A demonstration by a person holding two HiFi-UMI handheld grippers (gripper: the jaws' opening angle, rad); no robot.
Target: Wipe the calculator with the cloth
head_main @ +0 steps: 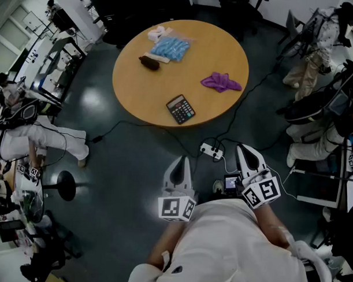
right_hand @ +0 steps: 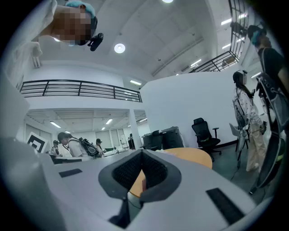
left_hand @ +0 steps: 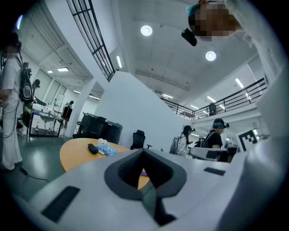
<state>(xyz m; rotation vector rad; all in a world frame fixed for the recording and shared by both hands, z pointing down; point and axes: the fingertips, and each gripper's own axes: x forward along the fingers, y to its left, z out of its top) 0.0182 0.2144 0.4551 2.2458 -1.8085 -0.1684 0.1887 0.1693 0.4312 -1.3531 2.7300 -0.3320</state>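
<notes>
Both grippers were held level, close in front of the operator's torso and well apart from the round wooden table (head_main: 219,49). L gripper (head_main: 182,161): jaws were seen fully together, nothing between them; confirmed in the left gripper view (left_hand: 144,152), where the pads met along a closed seam. R gripper (head_main: 246,149): same condition, jaws closed tight w/ nothing held, as seen in the right gripper view (right_hand: 142,154). The calculator (head_main: 180,109) was found lying flat nr the table's front edge, keys up, turned at a slant. The purple cloth (head_main: 221,82) was found bunched on the tabletop, to the right of and a bit beyond the calculator, not touching it; a sliver of it (left_hand: 143,173) was visible through the notch of the L jaws. At the far side of the table a blue packet (head_main: 170,48), a dark oblong object (head_main: 149,63) just beside it and a small white item (head_main: 158,33) were noted. A white power strip (head_main: 211,150) w/ cables was noted on the floor between table and grippers. A black office chair (right_hand: 205,135) was seen beyond the table in the right gripper view.
</notes>
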